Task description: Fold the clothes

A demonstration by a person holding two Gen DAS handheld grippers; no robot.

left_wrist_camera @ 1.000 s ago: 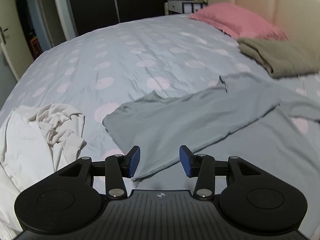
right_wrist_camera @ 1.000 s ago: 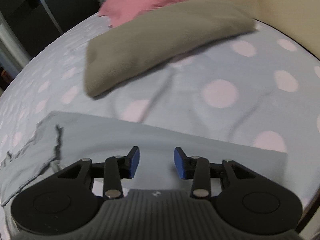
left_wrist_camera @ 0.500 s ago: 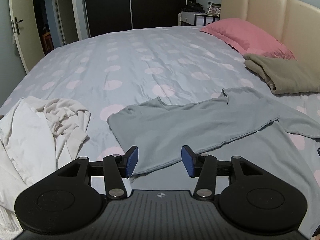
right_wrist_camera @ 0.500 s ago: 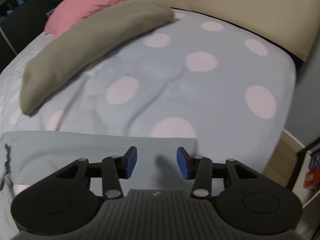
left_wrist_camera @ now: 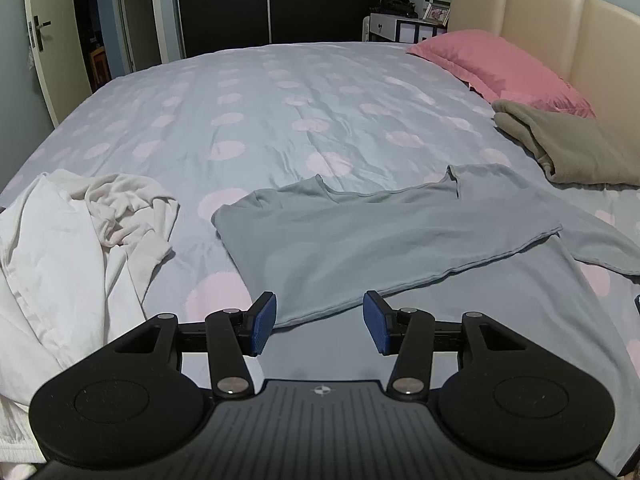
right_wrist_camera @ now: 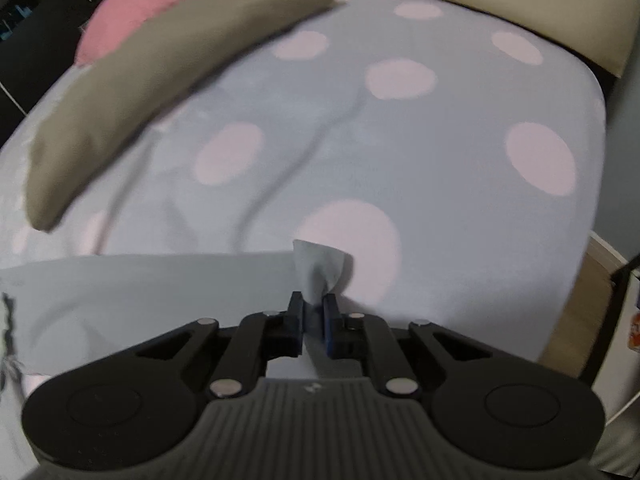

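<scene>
Since a moment ago the right gripper (right_wrist_camera: 313, 320) has dropped to the near corner of the flat grey-blue cotton garment (left_wrist_camera: 360, 240); its jaws have just been closing and now pinch that corner, which stands up between them in a small crumpled peak. Meanwhile the left gripper (left_wrist_camera: 319, 322) has barely shifted; its jaws stand open, poised over the garment's near edge with nothing between the blue pads (left_wrist_camera: 264, 322).

That garment lies spread on the bed with the pale blue, pink-dotted duvet (left_wrist_camera: 280, 92), along the bed's near edge. Its long axis runs across the left wrist view, from the middle of the near edge towards the headboard end on the right. One layer is folded over another, and a notch like a neckline opens on the far side. Its right end is cut off by the frame in the left view, and the right wrist view is blurred, so the fabric's hem there is hard to read.

Near the left end of the near edge sits a crumpled heap of white clothing (left_wrist_camera: 80, 248), partly hidden behind the left gripper's body. By the beige padded headboard (left_wrist_camera: 560, 32) lie a folded olive-brown fleece (left_wrist_camera: 576, 148) and a pink pillow (left_wrist_camera: 496, 64).
</scene>
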